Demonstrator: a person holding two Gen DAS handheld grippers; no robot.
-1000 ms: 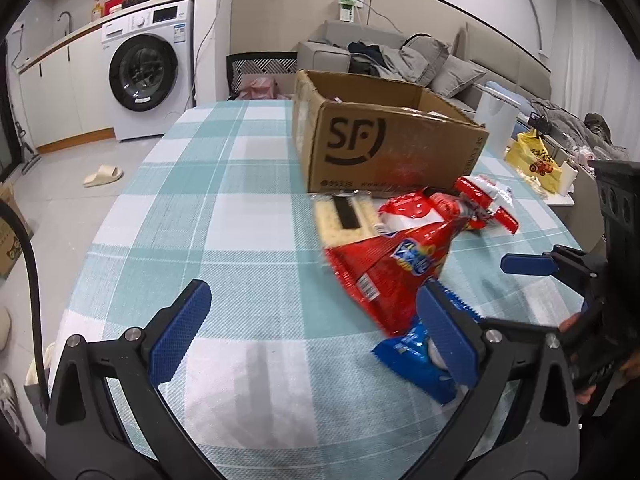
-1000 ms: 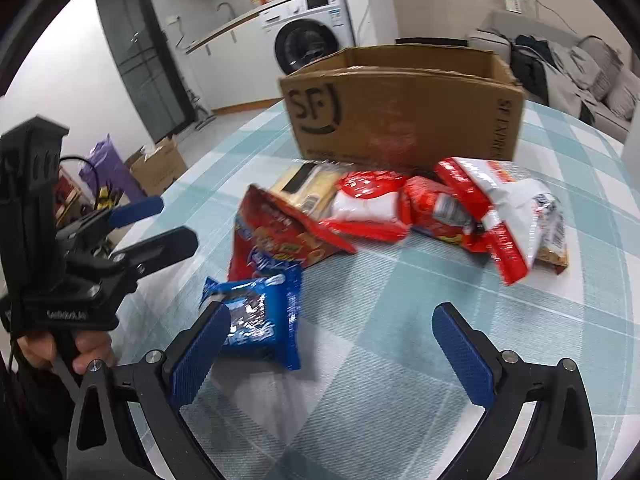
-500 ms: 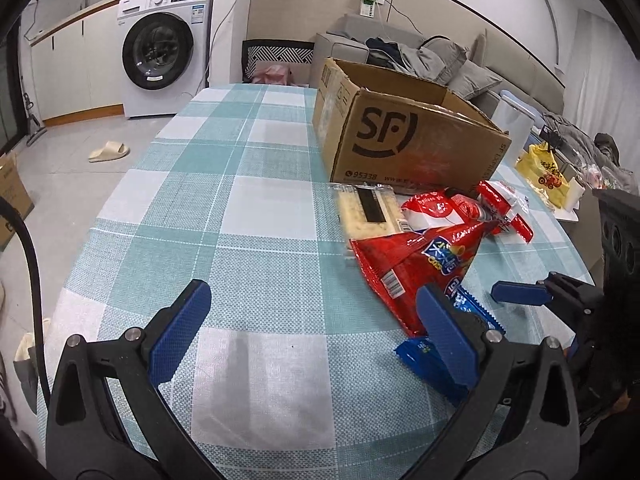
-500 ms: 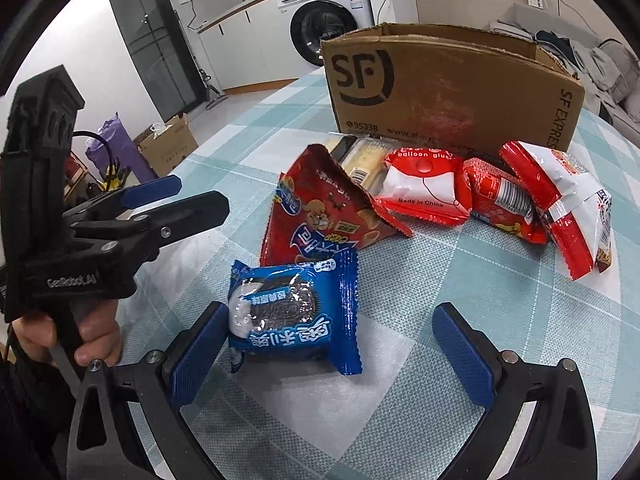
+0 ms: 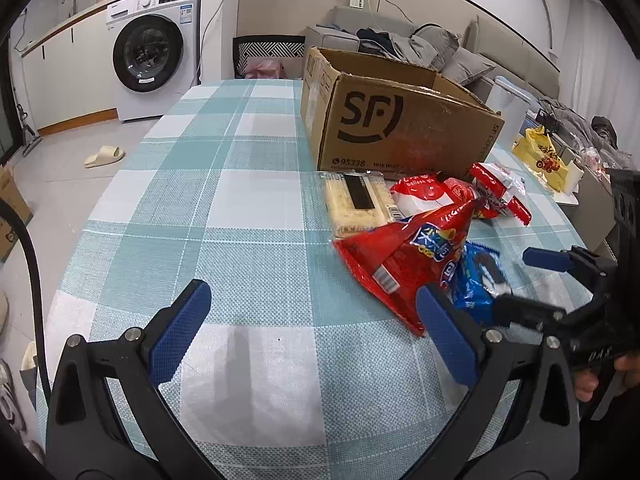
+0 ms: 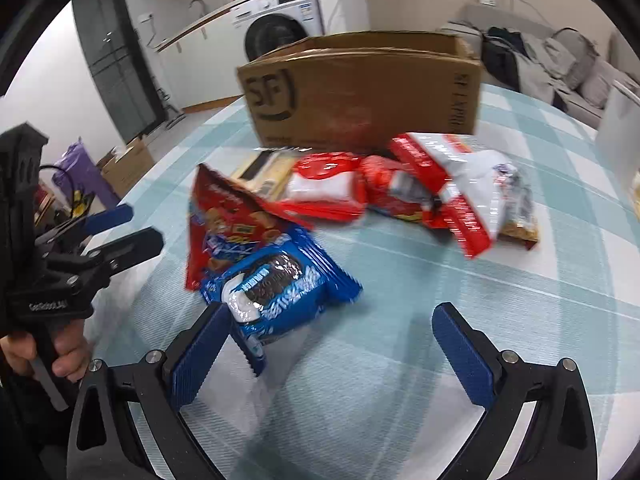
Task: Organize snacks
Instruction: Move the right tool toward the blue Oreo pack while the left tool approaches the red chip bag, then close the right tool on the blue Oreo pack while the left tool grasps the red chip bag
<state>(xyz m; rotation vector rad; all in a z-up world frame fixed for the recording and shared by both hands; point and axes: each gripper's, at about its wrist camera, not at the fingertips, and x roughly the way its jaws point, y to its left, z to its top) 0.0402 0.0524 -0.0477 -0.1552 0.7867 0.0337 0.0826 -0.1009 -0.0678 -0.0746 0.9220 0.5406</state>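
Here your right gripper (image 6: 326, 340) is spread wide, its left pad beside the blue cookie packet (image 6: 276, 288) at lower centre; your left gripper (image 5: 310, 328) gapes empty over the checked tablecloth (image 5: 224, 200). The cardboard box (image 6: 360, 96) sits upper centre.

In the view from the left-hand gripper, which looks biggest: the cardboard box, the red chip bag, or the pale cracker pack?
1. cardboard box, clearly largest, though farthest away.
2. red chip bag.
3. pale cracker pack.
The bag lies nearer the camera than the crackers, so their order is unsure.
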